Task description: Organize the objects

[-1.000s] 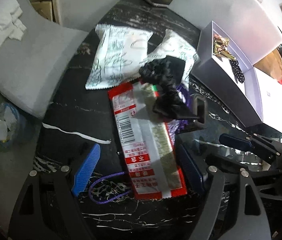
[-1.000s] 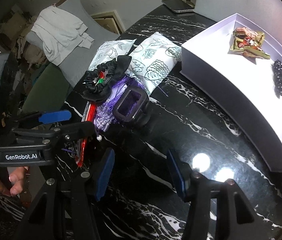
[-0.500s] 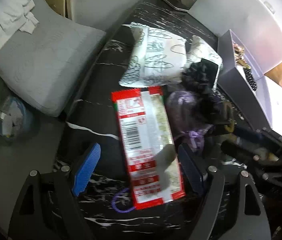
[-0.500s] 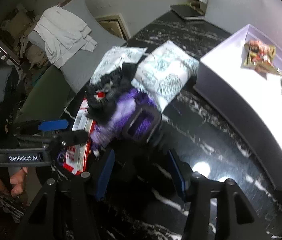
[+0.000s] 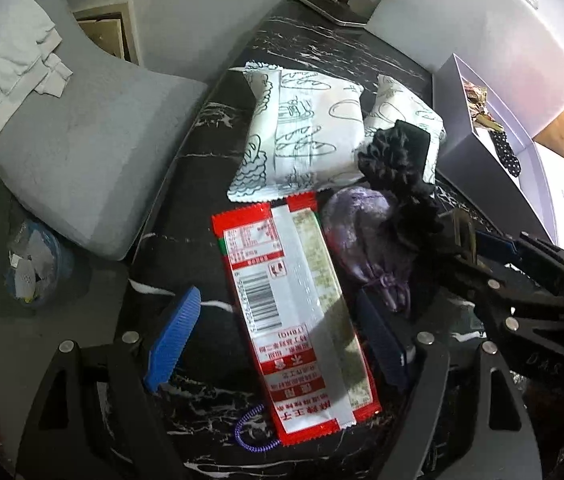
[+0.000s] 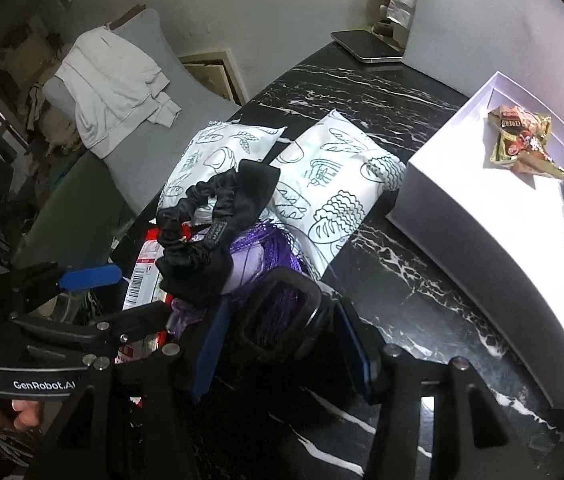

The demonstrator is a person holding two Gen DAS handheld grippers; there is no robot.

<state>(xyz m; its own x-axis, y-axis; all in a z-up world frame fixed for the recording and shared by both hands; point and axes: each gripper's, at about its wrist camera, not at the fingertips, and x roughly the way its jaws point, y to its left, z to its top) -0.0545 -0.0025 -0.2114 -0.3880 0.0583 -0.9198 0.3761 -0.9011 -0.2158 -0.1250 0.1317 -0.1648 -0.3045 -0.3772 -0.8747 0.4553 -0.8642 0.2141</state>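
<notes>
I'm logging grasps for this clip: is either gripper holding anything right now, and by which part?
The left gripper holds nothing: its jaws stand open astride the red snack packet. The right gripper brackets the black rectangular clip; whether it grips is unclear.

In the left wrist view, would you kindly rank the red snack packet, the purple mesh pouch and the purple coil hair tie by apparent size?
1. red snack packet
2. purple mesh pouch
3. purple coil hair tie, partly hidden under the packet

The packet lies nearest the camera, which exaggerates it.

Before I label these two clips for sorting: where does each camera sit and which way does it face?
Left wrist: on the left gripper, looking down at the red snack packet between its open fingers.
Right wrist: on the right gripper, facing the black hair claw between its fingers; a hand shows lower left.
Shared: black scrunchie, white box.
</notes>
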